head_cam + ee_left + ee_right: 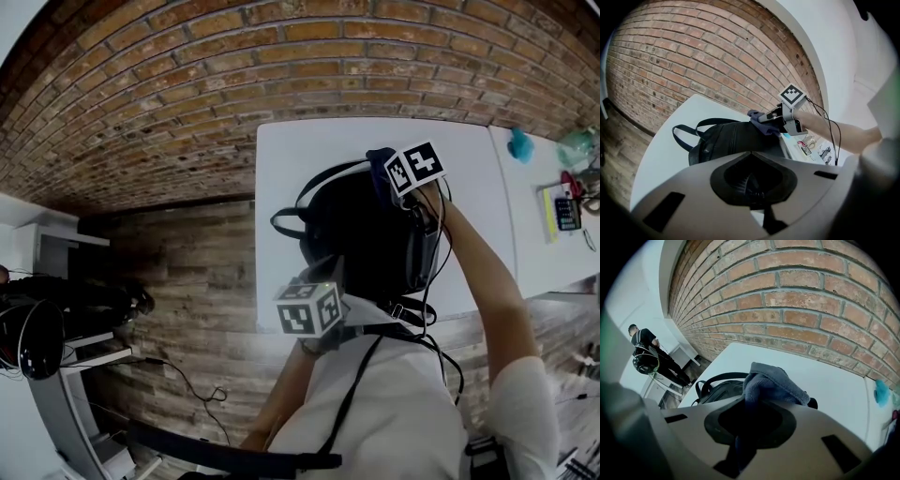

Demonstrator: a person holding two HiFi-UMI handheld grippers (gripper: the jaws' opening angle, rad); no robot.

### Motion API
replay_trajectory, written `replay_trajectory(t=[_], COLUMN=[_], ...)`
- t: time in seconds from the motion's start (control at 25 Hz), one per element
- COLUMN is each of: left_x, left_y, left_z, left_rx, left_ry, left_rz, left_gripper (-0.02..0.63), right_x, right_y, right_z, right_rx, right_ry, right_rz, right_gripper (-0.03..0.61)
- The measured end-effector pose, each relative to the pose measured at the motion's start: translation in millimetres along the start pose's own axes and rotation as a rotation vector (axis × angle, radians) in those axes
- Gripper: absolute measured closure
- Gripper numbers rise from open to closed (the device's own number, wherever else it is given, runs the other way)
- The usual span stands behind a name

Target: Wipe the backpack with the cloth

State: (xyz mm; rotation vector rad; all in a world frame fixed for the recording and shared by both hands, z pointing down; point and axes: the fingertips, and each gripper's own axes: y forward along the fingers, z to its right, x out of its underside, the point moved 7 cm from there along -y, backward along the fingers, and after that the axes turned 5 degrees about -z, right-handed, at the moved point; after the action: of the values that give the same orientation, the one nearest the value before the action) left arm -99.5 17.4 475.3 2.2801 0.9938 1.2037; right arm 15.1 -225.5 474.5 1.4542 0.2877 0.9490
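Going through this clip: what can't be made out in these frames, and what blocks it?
Right gripper view: most of the backpack hides behind the cloth and the body of the right gripper; their contact is unseen.
Left gripper view: the body of the left gripper covers the backpack's near end.
Head view: items on the side table are too small, partly cut by the edge.

One backpack (726,140); one cloth (771,380); two grippers, namely left gripper (752,185) and right gripper (745,427); two white tabletops (281,187); one teal object (520,145); one standing person (644,352).
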Motion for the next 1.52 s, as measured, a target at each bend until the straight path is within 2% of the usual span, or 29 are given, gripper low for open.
replay_trajectory(t=[0.56, 0.76, 1.04, 1.52], left_x=[-0.9, 0.2, 3.4, 3.9], left_y=[2.9, 2.7, 2.6, 2.0], left_z=[3.4, 3.8, 3.2, 1.6], left_rx=[0.009, 0.006, 0.005, 0.005], left_ry=[-0.005, -0.007, -0.014, -0.016], left_rz=[0.003, -0.004, -0.009, -0.013], left_gripper=[0.609, 0.609, 0.609, 0.609], right_x=[18.2, 32.3, 53.1, 85.9], right_y=[-9.2, -13.1, -13.2, -16.9], right_z=[-28.8, -46.6, -68.4, -92.4], right_rx=[-0.003, -0.049, -0.061, -0.140], right_ry=[-0.149, -0.193, -0.291, -0.324], right_rz=[-0.103, -0.139, -0.192, -0.245], right_gripper=[0.540, 0.540, 0.540, 0.540])
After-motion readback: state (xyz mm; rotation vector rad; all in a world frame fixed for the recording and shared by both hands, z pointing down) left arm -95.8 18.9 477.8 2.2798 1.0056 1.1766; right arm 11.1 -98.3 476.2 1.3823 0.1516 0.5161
